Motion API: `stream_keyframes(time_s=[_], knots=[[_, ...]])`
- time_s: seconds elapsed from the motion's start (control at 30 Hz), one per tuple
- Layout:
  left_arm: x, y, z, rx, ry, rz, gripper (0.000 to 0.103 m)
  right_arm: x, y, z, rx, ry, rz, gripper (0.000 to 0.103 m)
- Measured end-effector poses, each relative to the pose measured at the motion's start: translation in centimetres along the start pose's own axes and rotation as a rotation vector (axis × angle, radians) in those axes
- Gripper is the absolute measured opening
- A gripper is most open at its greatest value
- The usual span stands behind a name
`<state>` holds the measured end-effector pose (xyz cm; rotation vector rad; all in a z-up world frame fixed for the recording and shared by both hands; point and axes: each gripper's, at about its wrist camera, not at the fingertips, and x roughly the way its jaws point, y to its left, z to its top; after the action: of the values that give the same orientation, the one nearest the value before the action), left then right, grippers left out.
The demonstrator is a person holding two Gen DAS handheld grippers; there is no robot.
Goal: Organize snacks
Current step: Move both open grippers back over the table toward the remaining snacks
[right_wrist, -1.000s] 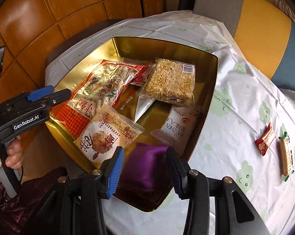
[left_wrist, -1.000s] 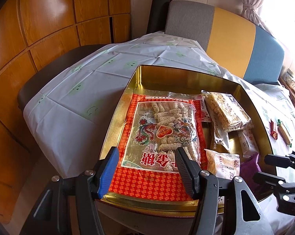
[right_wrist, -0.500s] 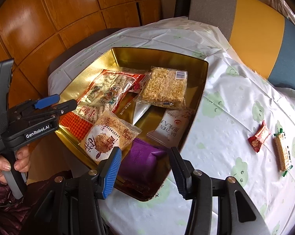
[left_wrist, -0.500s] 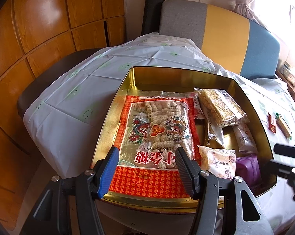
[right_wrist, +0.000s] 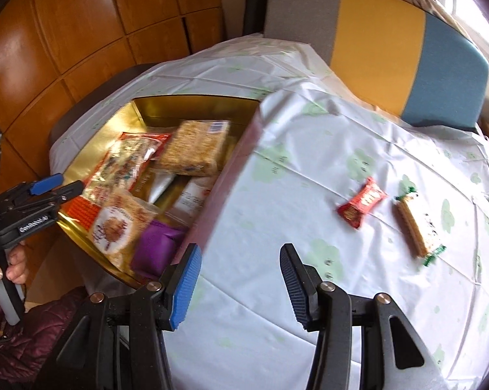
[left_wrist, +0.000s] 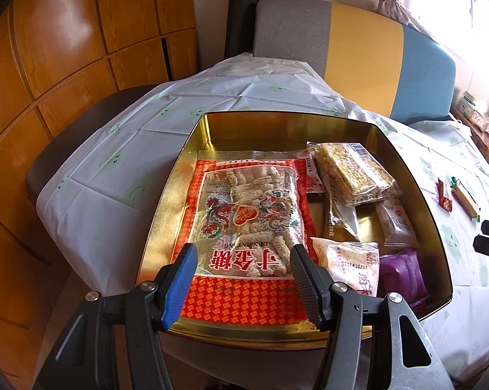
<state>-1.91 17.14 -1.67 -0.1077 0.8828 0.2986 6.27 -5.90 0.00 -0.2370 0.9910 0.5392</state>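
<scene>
A gold tin [left_wrist: 277, 120] [right_wrist: 192, 107] on the table holds a large red packet [left_wrist: 247, 214], a rice cracker block [left_wrist: 351, 172], a purple packet [left_wrist: 403, 273] [right_wrist: 156, 247] and other packets. My left gripper [left_wrist: 243, 253] hovers open over the near end of the red packet, holding nothing. To the right of the tin, my right gripper [right_wrist: 239, 253] stands open above bare tablecloth, empty. Farther right lie a small red snack [right_wrist: 363, 206] [left_wrist: 444, 195] and a wafer bar [right_wrist: 415, 224] [left_wrist: 465, 196] with green ends.
A chair back [left_wrist: 358, 52] in grey, yellow and blue stands behind the table. Wooden wall panels [left_wrist: 65, 48] run along the left. A white cloth [right_wrist: 309, 149] with green prints covers the table. A person's hand [right_wrist: 4, 266] grips the left tool's handle.
My right gripper has swung right and up a little, from over the purple packet in the tin to over the tablecloth. The left gripper has stayed over the red packet.
</scene>
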Motion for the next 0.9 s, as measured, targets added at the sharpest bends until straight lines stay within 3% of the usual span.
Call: stream_keyframes(time_s=[0.47,0.77,0.9], knots=[[-0.7,-2.1,0.1,0.037,0.006,-0.029,0.060,-2.0,-9.6,-3.0,0.068,0.036,-0.250,0.052],[-1.4,-5.3,0.6,0.105,-0.004,-0.072,0.060,-1.8,-15.1,-4.5,0.246,0.043,-0.373,0.052],[-1.6,-7.1,0.9,0.146,-0.009,-0.095,0.060,-1.3,-16.3,-5.1,0.293,0.094,-0.430,0.052]])
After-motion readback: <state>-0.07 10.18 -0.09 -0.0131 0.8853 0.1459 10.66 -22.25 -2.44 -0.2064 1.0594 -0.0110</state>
